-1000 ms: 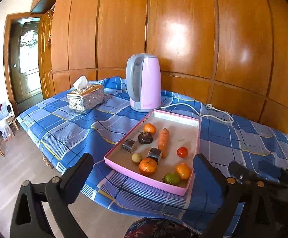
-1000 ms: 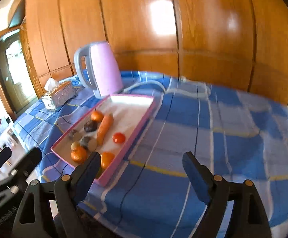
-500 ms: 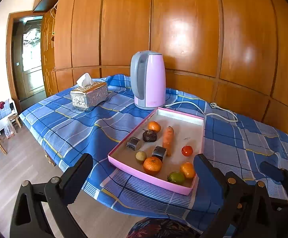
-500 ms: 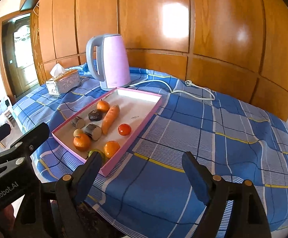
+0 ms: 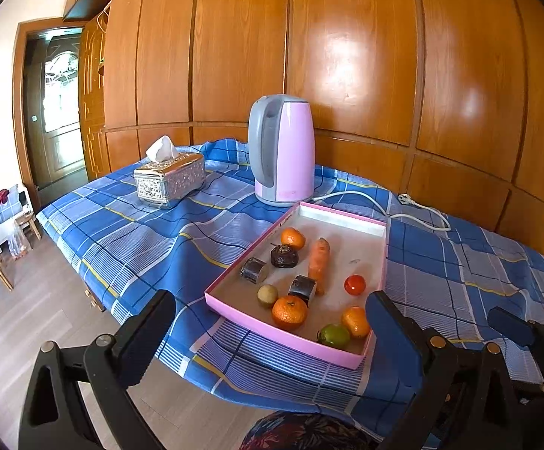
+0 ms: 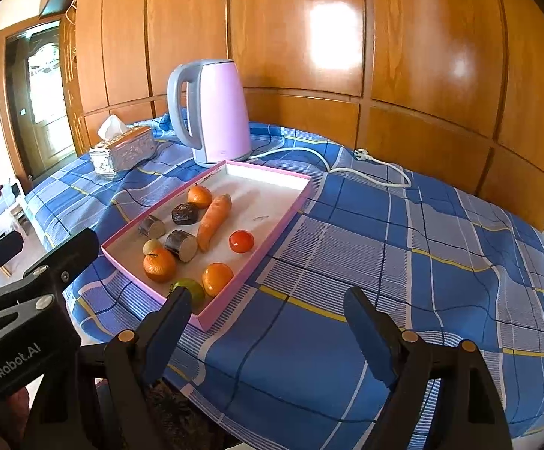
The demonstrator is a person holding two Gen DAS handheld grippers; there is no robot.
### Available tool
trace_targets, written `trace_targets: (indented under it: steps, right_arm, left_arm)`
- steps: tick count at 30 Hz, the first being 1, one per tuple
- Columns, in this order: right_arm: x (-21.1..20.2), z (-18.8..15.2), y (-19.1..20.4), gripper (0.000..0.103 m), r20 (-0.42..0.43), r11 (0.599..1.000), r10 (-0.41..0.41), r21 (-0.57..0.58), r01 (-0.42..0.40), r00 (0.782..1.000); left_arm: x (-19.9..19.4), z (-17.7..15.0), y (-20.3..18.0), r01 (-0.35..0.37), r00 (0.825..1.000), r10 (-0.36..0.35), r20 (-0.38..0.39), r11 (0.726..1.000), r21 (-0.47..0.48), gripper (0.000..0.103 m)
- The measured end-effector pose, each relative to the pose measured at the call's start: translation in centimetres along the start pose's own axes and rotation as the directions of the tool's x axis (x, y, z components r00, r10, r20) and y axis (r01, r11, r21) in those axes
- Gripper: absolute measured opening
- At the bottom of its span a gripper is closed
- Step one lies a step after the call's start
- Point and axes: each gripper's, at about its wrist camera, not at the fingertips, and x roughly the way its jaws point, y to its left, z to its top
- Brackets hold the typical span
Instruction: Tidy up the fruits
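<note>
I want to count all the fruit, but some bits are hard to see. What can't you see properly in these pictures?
- Green fruit, right wrist view: partly hidden behind a finger of the right gripper.
- Pink tray near corner, left wrist view: covered by a finger of the left gripper.
- Small dark mark on the tray floor: too small to identify.
- Kettle base: hidden behind the tray's far wall.

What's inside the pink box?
The pink box holds a carrot, a tomato, oranges, a green fruit and dark pieces; the gripper finger hides one corner.
</note>
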Motion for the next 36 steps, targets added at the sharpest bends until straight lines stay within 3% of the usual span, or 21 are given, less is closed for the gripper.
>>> trace_targets:
  steps: [36]
  right_arm:
    - [0.17, -0.21, 0.41, 0.084, -0.004, 1.000, 0.006, -0.008, -0.006, 1.000]
  left_arm:
    - [-0.25, 0.09, -0.33, 0.008, 1.000, -0.008, -0.001, 1.000, -0.004, 0.102]
